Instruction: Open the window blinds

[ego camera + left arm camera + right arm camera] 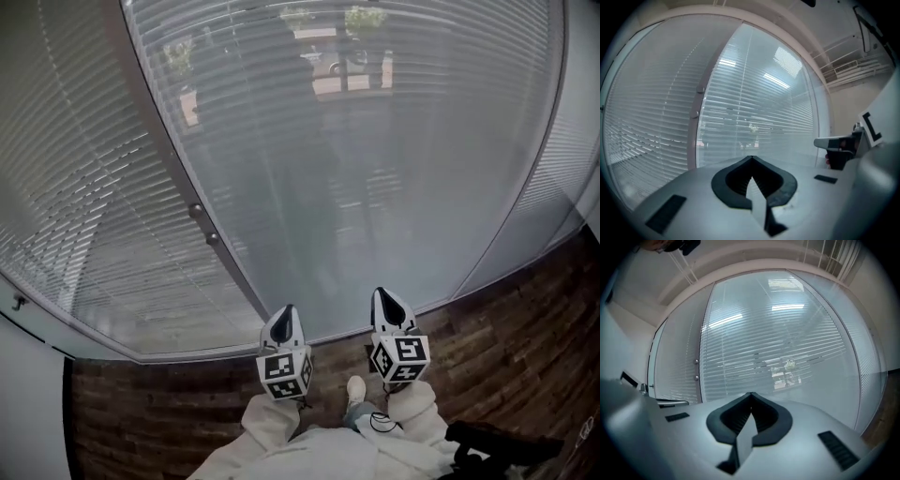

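Left hand-held gripper (286, 314): jaws pressed together, nothing between. Right hand-held gripper (386, 302): same, empty. Both aimed at window blinds (375, 178), clear of glass. Blinds down over full pane, outdoor shapes faintly visible through slats. Two knobs (200, 223) on frame post, left of pane. Wooden floor (525, 319) below window.
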Available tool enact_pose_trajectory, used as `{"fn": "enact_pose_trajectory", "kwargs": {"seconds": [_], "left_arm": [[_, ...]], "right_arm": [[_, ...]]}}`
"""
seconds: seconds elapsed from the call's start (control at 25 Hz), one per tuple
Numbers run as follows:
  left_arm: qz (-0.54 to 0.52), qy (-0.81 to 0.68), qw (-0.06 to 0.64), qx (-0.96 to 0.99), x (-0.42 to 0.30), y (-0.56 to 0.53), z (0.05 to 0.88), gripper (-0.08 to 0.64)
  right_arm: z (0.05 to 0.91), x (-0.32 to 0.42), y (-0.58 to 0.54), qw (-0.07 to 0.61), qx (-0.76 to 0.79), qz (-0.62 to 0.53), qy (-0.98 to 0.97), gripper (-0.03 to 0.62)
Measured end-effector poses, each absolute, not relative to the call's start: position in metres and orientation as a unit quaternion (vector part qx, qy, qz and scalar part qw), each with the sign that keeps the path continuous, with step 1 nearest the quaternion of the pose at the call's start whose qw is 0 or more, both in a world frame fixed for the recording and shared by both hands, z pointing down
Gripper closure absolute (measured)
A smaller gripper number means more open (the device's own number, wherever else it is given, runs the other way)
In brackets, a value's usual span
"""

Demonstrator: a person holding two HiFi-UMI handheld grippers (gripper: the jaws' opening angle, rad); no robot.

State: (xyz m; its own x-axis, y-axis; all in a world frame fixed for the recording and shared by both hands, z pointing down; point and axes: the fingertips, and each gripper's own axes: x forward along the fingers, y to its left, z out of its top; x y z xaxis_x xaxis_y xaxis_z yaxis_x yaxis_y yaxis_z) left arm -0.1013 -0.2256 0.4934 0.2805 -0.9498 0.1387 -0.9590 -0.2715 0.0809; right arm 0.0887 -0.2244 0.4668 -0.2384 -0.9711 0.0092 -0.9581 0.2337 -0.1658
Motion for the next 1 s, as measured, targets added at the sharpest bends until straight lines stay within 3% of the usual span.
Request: {"fn": "enact_pose_trajectory", "kwargs": {"seconds": [0.6,0.8,1.0], "left_arm": [[0.019,-0.622,0.041,0.782,-0.055,-0.363,0.453,0.561],[0.024,-0.640,0.018,0.768,-0.094,-0.375,0.451,0.561],[-0.015,-0.691,-0.064,0.719,-0.173,-0.361,0.410,0.535]], "right_arm": [[0.433,0.091,-0.365,0.035,-0.549,-0.033,0.835,0.581],[0.437,0.072,-0.386,0.046,-0.541,-0.049,0.838,0.581],[0.432,0.054,-0.395,0.052,-0.532,-0.046,0.844,0.581]]}}
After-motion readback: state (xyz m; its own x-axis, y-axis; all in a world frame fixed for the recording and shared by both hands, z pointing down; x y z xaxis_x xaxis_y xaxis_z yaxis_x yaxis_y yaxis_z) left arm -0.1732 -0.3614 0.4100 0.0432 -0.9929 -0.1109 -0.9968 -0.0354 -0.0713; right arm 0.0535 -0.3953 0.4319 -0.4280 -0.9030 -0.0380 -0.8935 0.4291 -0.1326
